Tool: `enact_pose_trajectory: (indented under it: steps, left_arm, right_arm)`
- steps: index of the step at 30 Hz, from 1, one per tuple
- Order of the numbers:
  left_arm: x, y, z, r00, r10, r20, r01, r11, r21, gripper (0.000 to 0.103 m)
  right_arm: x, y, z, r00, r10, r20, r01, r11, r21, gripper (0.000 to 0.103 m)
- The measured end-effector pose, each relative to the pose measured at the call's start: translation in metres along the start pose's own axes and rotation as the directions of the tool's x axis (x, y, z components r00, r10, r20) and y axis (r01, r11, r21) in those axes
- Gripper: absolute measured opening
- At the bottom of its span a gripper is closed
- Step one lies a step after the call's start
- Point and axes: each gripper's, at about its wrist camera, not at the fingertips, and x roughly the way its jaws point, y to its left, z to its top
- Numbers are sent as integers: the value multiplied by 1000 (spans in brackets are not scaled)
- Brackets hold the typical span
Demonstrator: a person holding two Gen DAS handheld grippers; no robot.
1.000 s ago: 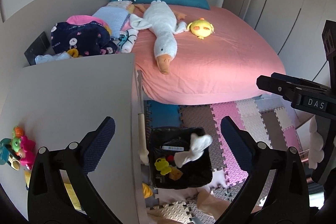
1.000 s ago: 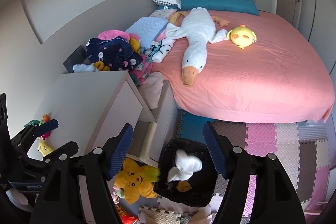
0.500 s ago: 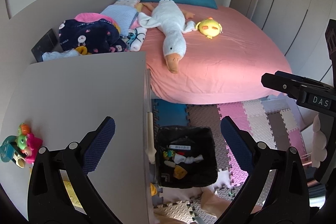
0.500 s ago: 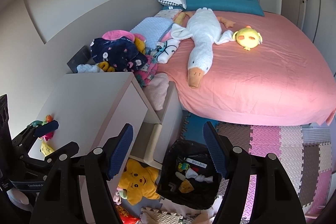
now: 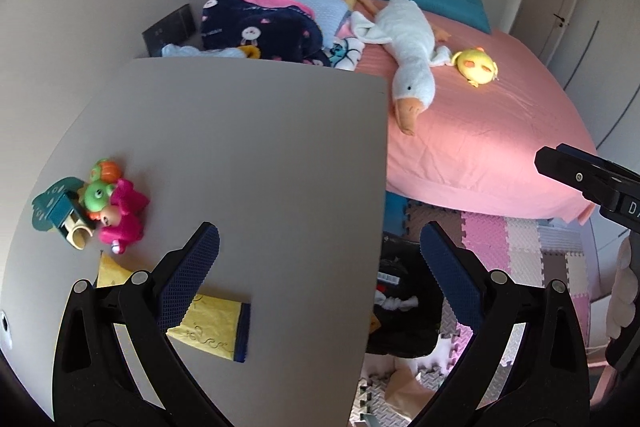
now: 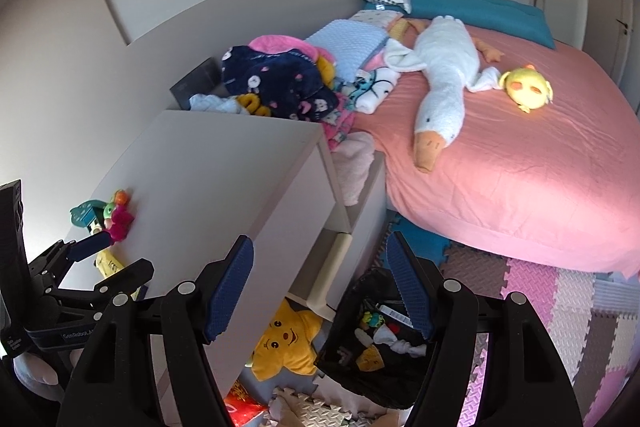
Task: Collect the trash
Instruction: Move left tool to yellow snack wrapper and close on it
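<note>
A black trash bin [image 6: 372, 343] stands on the foam floor mat beside the grey cabinet [image 5: 248, 163]; it holds a crumpled white tissue [image 6: 394, 341] and small colourful scraps. It also shows in the left wrist view [image 5: 404, 311]. A yellow wrapper with a blue edge [image 5: 212, 323] lies on the cabinet top near its front. My left gripper [image 5: 316, 267] is open and empty, over the cabinet's right edge, just right of the wrapper. My right gripper [image 6: 320, 287] is open and empty, above the bin and the cabinet's side.
Small plastic toys [image 5: 104, 207] sit at the cabinet's left. A pink bed [image 6: 520, 155] carries a white goose plush [image 6: 440, 87], a yellow plush [image 6: 526, 87] and piled clothes [image 6: 280, 79]. A yellow star plush [image 6: 288, 343] lies on the floor under the cabinet.
The white tissue dropped into the bin a second ago and now lies inside. Both grippers have swung left toward the cabinet top; the yellow wrapper has come into the left view.
</note>
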Motion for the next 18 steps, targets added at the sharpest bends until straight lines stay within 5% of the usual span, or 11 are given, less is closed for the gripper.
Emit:
enact_pose_trajectory:
  steps: [8,16,18]
  left_arm:
    - [-1,41,-20,990,134,-51,-141,972,-186,97]
    - [-3,84,-42,964,242,-111,-266,895,-359,97]
    - [2,93,-45,957,255,-139,-290,872,-393,90]
  right_arm:
    - [20,29,9,998,61,-12,-62,993,-98,70]
    - [39,55,14,990,127,-55,-134,976,-172,70]
    - [42,60,15,988,139,-63,-148,971,-186,70]
